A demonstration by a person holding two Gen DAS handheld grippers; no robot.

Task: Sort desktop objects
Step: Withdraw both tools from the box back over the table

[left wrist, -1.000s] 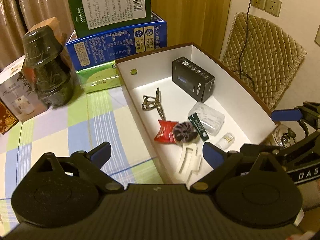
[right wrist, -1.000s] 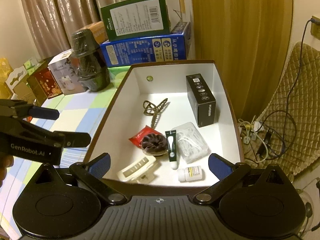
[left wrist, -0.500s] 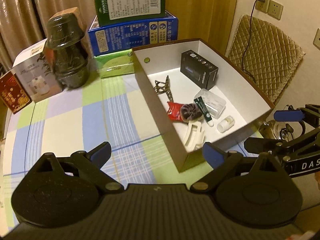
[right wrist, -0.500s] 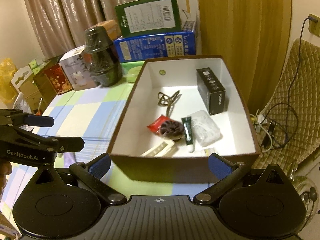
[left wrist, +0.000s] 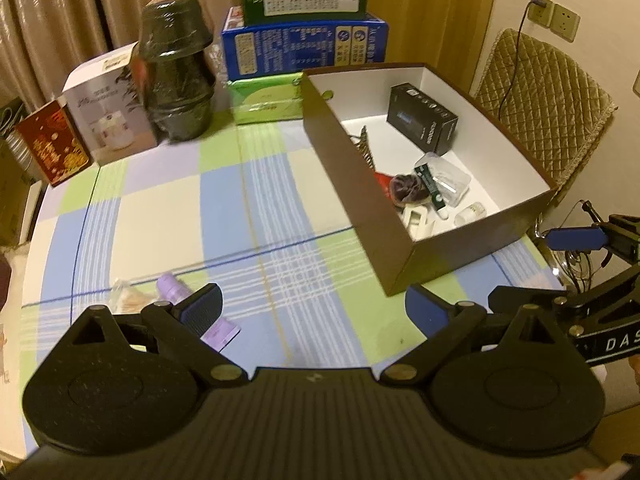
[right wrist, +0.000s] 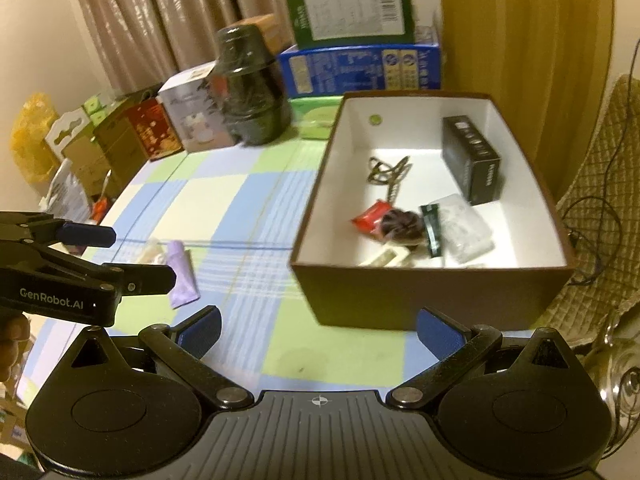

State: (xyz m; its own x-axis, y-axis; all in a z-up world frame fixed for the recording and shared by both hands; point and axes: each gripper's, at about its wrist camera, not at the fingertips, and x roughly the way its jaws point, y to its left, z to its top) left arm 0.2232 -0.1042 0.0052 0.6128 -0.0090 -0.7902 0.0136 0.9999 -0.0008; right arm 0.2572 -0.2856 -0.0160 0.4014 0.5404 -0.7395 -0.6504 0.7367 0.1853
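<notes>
A brown box with white inside [left wrist: 352, 168] [right wrist: 432, 292] stands on the checked tablecloth at the right. It holds a black carton [left wrist: 422, 124] [right wrist: 472, 160], a hair claw [right wrist: 390, 170], a red packet [right wrist: 370, 216], a dark scrunchie [right wrist: 402, 224], a clear case [right wrist: 464, 228] and other small items. A purple tube [left wrist: 176, 290] [right wrist: 180, 268] and a pale wrapped item [left wrist: 124, 296] [right wrist: 150, 252] lie on the cloth at the left. My left gripper [left wrist: 314, 310] is open and empty just right of the tube. My right gripper [right wrist: 318, 326] is open and empty before the box's near wall.
A dark wrapped pot stack [left wrist: 178, 68] [right wrist: 250, 88], a white carton [left wrist: 108, 108], a red box [left wrist: 52, 144], a green pack [left wrist: 266, 100] and stacked blue and green boxes [left wrist: 304, 40] line the table's back. A quilted chair [left wrist: 544, 88] stands right of the table.
Both grippers have pulled back from over the box toward the near table edge. The purple tube and the pale item have come into view. Both stay open.
</notes>
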